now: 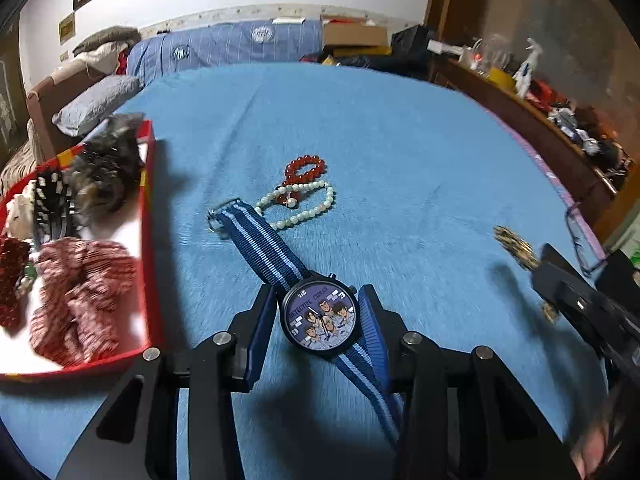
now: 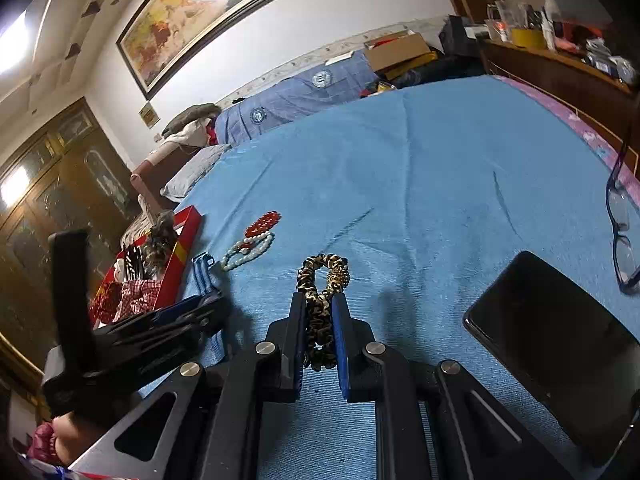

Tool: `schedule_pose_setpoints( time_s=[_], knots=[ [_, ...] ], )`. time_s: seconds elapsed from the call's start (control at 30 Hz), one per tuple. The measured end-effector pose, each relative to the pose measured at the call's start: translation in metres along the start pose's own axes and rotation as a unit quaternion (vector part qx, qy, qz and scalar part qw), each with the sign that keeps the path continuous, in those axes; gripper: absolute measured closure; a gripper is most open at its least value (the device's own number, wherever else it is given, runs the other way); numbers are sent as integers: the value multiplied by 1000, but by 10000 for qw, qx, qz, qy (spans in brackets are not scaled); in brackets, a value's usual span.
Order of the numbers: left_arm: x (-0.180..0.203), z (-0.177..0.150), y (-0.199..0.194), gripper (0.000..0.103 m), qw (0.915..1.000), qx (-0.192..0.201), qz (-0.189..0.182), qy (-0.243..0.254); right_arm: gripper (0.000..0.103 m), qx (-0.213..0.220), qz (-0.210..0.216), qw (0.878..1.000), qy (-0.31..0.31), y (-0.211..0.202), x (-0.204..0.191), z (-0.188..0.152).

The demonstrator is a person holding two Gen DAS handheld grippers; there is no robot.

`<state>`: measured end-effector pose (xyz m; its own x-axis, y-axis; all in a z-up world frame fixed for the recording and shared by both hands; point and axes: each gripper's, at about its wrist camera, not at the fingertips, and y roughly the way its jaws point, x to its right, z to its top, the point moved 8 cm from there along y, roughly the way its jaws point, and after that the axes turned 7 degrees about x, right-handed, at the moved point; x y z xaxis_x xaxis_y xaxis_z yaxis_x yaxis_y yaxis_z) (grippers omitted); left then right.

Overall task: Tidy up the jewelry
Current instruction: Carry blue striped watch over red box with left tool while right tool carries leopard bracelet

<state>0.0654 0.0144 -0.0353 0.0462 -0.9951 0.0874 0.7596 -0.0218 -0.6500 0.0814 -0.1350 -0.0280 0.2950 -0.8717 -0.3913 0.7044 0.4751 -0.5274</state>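
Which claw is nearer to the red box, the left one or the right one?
Left. The left claw straddles the watch, right beside the red box. The right claw, gripping a leopard scrunchie, is farther right.

Blue blanket (image 2: 420, 168) covered the bed. Black phone (image 2: 552, 344) lay face-up nr the right edge, w/ purple-framed glasses (image 2: 618, 216) just beyond it. Framed painting (image 2: 196, 12) hung on the wall; cardboard box (image 2: 396, 50) sat behind the bed.
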Motion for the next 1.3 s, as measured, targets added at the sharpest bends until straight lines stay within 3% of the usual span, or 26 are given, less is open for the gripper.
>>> schedule_pose_setpoints(
  time_s=[0.3,0.63,1.0,1.3],
  knots=[
    [-8,-2,-60,63,9981,592,-59,141,89,279,182,9980,-533,-6,-27,2],
    [-6,4,-79,63,9954,877,164,341,89,363,233,9967,-687,-4,-37,0],
    [-30,10,-108,62,9924,1161,349,224,89,180,317,9985,-418,1,-44,-10],
    [-67,17,-129,62,9887,1394,543,-25,89,6,585,9955,-746,12,-99,-13]
  ],
)
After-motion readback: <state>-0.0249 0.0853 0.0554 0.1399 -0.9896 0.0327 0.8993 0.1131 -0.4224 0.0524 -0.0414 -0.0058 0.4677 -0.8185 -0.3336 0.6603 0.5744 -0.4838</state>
